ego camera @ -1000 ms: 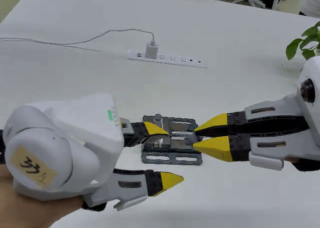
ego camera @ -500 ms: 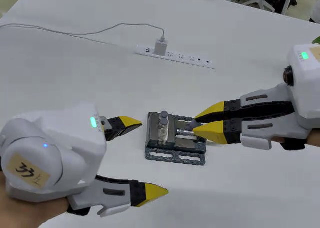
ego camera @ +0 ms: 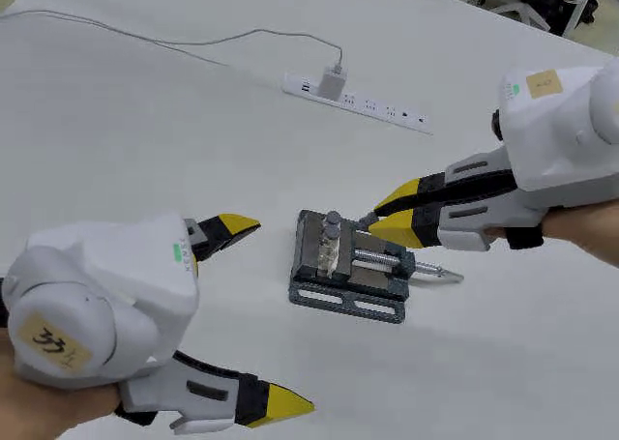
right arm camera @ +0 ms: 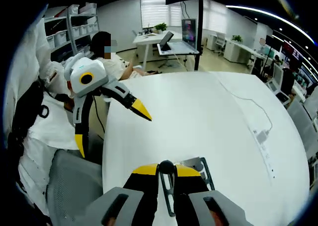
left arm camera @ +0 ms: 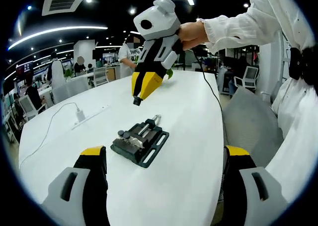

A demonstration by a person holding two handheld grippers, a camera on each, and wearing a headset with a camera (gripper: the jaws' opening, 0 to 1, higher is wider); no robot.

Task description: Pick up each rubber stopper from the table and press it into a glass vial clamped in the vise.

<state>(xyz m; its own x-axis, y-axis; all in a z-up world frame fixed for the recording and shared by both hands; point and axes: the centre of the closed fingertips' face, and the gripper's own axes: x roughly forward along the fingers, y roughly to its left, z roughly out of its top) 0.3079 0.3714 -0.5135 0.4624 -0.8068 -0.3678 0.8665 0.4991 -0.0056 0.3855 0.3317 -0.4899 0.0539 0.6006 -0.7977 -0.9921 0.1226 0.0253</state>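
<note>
Clamps a small dark rubber stopper (right arm camera: 166,166) between the yellow tips of the right tool (ego camera: 373,220), raised just beside the screw end of the dark metal vise (ego camera: 338,300); holds the left tool (ego camera: 280,314) spread wide apart near the opposite side, gripping nothing; clear glass vial (ego camera: 332,251) upright in the vise; bare white surface (ego camera: 145,121) all round it; white power strip (ego camera: 368,106) well apart, toward the far edge.

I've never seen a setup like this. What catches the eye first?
Two white, yellow-tipped tools stand out. The left hand-held gripper gapes wide at lower left; the right hand-held gripper pinches a dark rubber stopper near the small central vise, which clamps a glass vial.
</note>
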